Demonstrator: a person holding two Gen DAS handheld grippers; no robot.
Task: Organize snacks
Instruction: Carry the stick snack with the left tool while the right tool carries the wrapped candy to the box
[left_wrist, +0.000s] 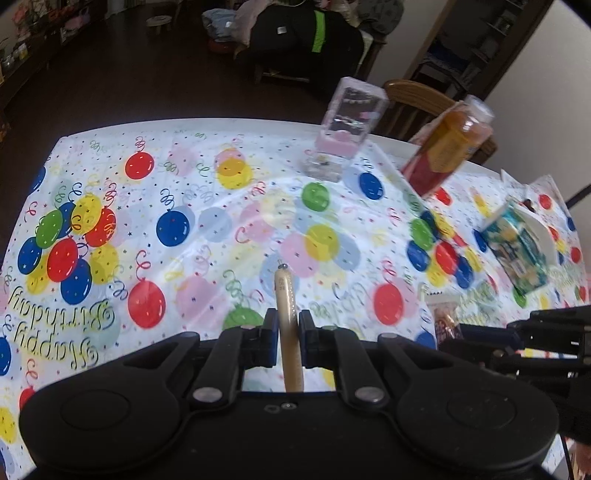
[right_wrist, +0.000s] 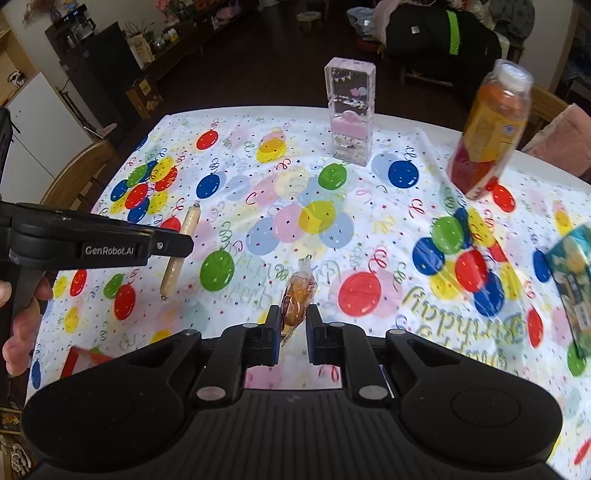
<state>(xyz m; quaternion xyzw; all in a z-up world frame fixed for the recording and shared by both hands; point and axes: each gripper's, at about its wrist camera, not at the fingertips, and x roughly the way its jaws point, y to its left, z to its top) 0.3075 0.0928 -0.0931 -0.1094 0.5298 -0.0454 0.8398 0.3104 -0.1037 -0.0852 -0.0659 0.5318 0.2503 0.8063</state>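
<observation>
Now left claw (left_wrist: 288, 334) clamps sausage stick (left_wrist: 285, 295); right claw (right_wrist: 291, 330) clamps wrapped snack (right_wrist: 297, 297).

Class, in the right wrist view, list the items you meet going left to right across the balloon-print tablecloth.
Pale tan sausage stick → clear-wrapped brown snack → clear-and-pink rectangular box → orange plastic bottle → blue-green snack packet.
</observation>
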